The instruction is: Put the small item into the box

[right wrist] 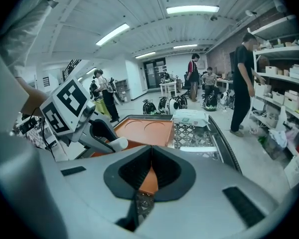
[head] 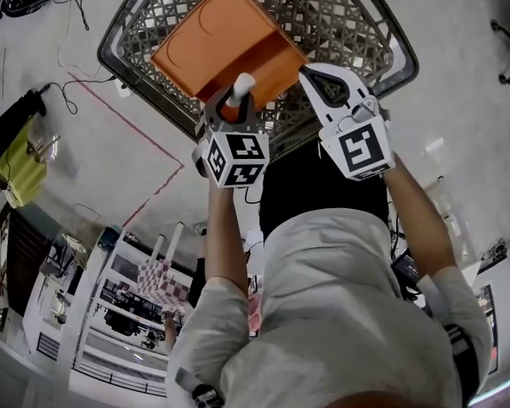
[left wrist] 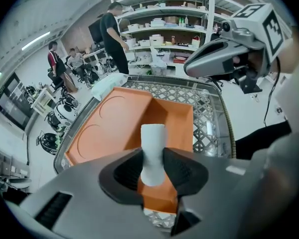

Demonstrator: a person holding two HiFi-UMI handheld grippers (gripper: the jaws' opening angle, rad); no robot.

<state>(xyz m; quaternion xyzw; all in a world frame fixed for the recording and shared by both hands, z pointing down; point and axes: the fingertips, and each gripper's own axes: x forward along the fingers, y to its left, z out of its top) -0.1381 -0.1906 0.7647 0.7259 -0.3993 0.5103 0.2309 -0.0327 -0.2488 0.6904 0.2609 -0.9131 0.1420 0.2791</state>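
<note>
An open orange box (head: 229,41) lies in a wire basket (head: 370,36), its lid folded out to the left. My left gripper (head: 237,94) hangs over the box's near edge, shut on a small white cylinder (head: 242,83) that sticks out past the pads. In the left gripper view the white cylinder (left wrist: 153,148) stands upright between the jaws of the left gripper (left wrist: 153,172), above the orange box (left wrist: 122,126). My right gripper (head: 316,76) is just to the right, over the basket, shut with nothing in it. In its own view the right gripper (right wrist: 150,169) has its jaws touching.
A white packet (right wrist: 189,117) lies at the basket's far end. Shelves (left wrist: 164,24) with boxes stand beyond the basket, and several people (left wrist: 114,34) stand nearby. Cables and a red tape line (head: 127,126) mark the floor to the left.
</note>
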